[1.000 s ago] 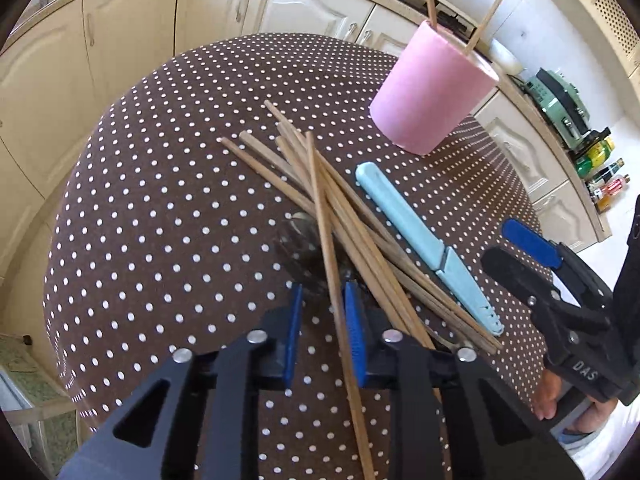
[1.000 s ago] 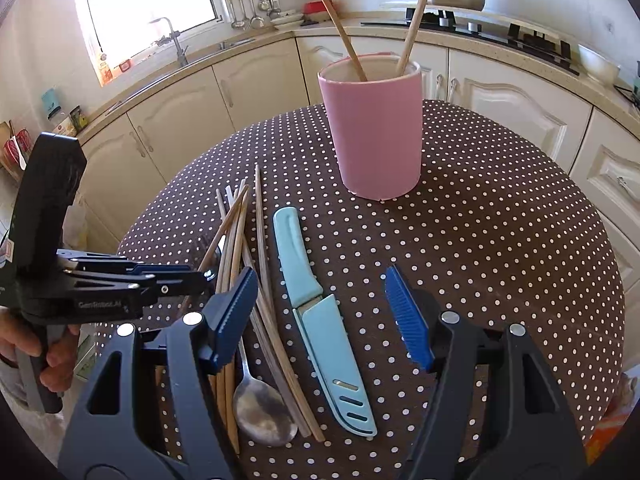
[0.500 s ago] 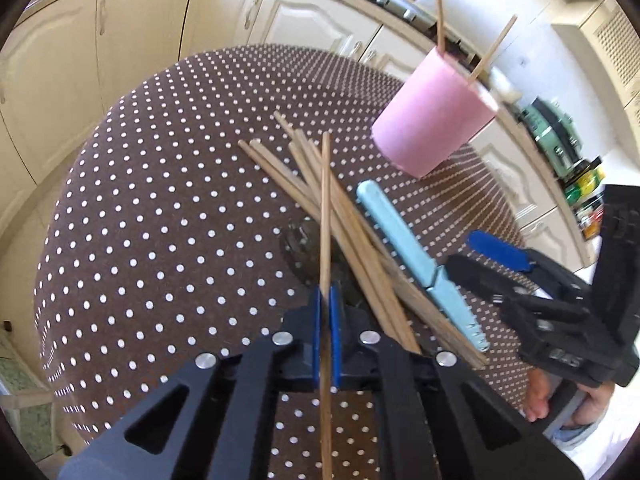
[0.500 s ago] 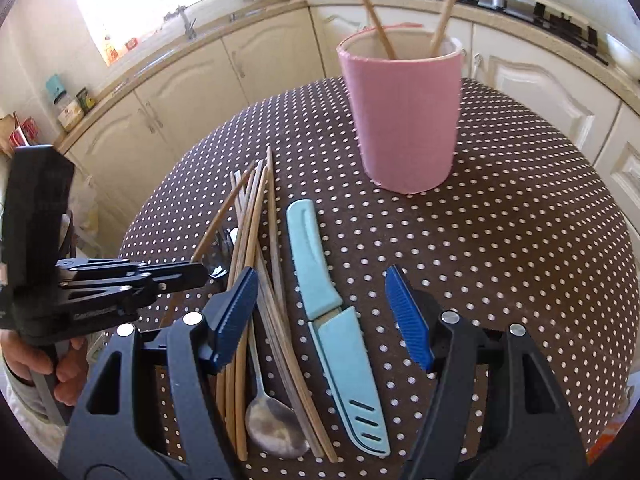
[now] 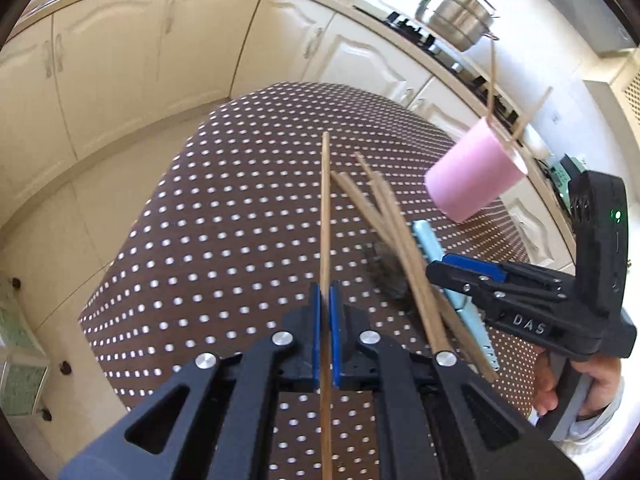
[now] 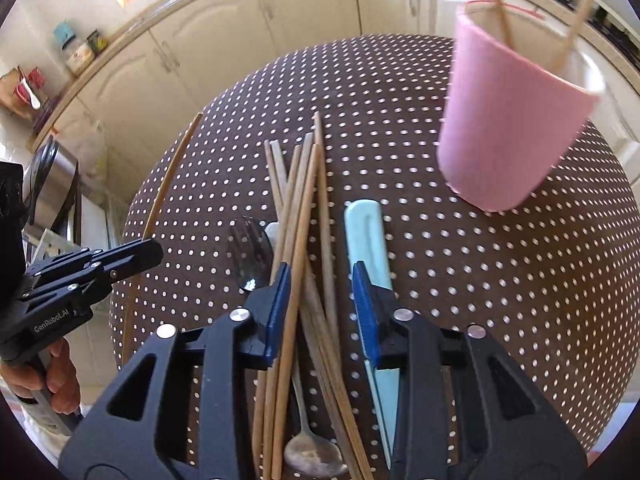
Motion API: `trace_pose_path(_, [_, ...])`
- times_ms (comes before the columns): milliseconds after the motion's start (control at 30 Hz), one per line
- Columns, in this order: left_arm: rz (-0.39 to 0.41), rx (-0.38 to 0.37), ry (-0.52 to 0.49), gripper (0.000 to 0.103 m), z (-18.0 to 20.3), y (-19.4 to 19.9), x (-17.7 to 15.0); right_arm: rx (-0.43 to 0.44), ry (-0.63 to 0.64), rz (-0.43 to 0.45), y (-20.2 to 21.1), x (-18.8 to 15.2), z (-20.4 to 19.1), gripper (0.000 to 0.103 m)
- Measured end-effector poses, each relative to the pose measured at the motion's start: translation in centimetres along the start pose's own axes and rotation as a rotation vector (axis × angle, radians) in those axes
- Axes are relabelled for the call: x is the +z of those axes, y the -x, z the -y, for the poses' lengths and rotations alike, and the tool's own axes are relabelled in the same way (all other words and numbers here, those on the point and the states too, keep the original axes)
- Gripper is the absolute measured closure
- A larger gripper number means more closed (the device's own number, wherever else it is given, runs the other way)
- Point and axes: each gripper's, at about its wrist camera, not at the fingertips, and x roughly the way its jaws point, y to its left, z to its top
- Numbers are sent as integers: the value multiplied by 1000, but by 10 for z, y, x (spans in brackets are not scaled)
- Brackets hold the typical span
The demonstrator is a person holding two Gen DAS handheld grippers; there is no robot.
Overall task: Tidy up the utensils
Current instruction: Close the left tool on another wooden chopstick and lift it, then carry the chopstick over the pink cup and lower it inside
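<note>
Nearest the left wrist camera, the left gripper (image 5: 325,308) had its blue fingers (image 5: 315,332) pressed together on a single chopstick (image 5: 325,208), which ran straight up between them and stood clear of the others. In the right wrist view the right gripper (image 6: 320,300) hung over the bundle of chopsticks (image 6: 298,216) lying on the table (image 6: 480,264). Its fingers (image 6: 280,308) were closing with several sticks between them, the left pad just at the sticks and the right pad apart from them.

Just beside the bundle lay a pale blue sheathed knife (image 6: 366,236), partly under the right finger, and a metal spoon (image 6: 308,452) lay beneath the sticks. A second spoon bowl (image 6: 250,252) showed at the bundle's left.

Farther back on the dotted brown cloth stood the pink holder (image 6: 508,120) with two chopsticks already leaning inside it. Cream cabinets (image 5: 160,52) curved behind the table.
</note>
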Motion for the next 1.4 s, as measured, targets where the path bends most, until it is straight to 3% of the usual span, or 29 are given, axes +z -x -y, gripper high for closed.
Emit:
trace_pose_path(433, [-11, 6, 7, 99, -1, -12, 10, -55, 42, -140, -24, 28, -29, 86])
trace_pose_path(533, [-8, 0, 3, 99, 4, -16, 15, -38, 44, -163, -31, 34, -33, 94])
trace_pose_path(733, [12, -31, 0, 99, 12, -17, 20, -19, 40, -144, -37, 40, -37, 95])
trace_pose_path(1167, [232, -163, -98, 99, 74, 14, 38, 124, 1, 149, 48, 11, 4, 97])
trace_pose_path(1400, [296, -249, -179, 99, 120, 17, 53, 192, -38, 302, 109, 1, 32, 97])
